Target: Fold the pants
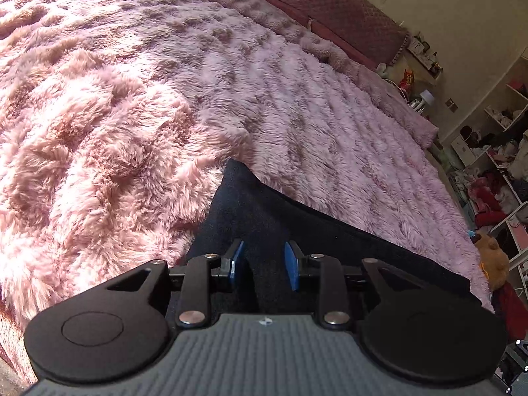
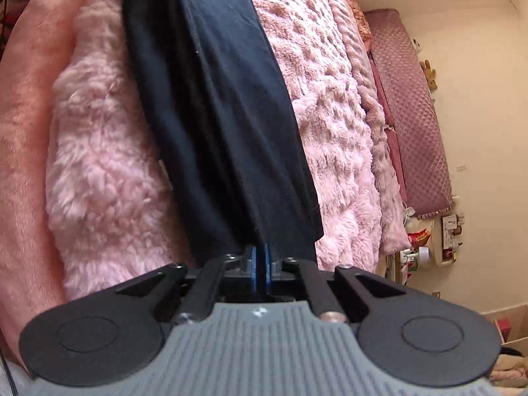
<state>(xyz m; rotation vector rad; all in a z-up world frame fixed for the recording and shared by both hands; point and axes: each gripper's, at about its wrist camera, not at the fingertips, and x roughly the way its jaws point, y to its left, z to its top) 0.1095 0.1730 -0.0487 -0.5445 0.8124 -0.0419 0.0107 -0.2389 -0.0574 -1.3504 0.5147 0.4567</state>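
Observation:
Dark navy pants (image 1: 264, 214) lie on a fluffy pink blanket (image 1: 132, 115), running from the middle of the left wrist view down to the lower right. My left gripper (image 1: 264, 262) hovers over this cloth, its blue pads (image 1: 236, 260) standing apart and pressing on nothing. In the right wrist view the pants (image 2: 224, 115) stretch away as a long folded strip. My right gripper (image 2: 259, 264) is shut on the near end of that strip, with dark cloth pinched between the blue pads (image 2: 253, 264).
The blanket covers the whole bed. A quilted mauve headboard cushion (image 1: 330, 6) lines the far side. Cluttered shelves (image 1: 495, 151) and a brown plush toy (image 1: 493, 260) stand beyond the bed's right edge. A bedside stand with small items (image 2: 425, 247) sits by the wall.

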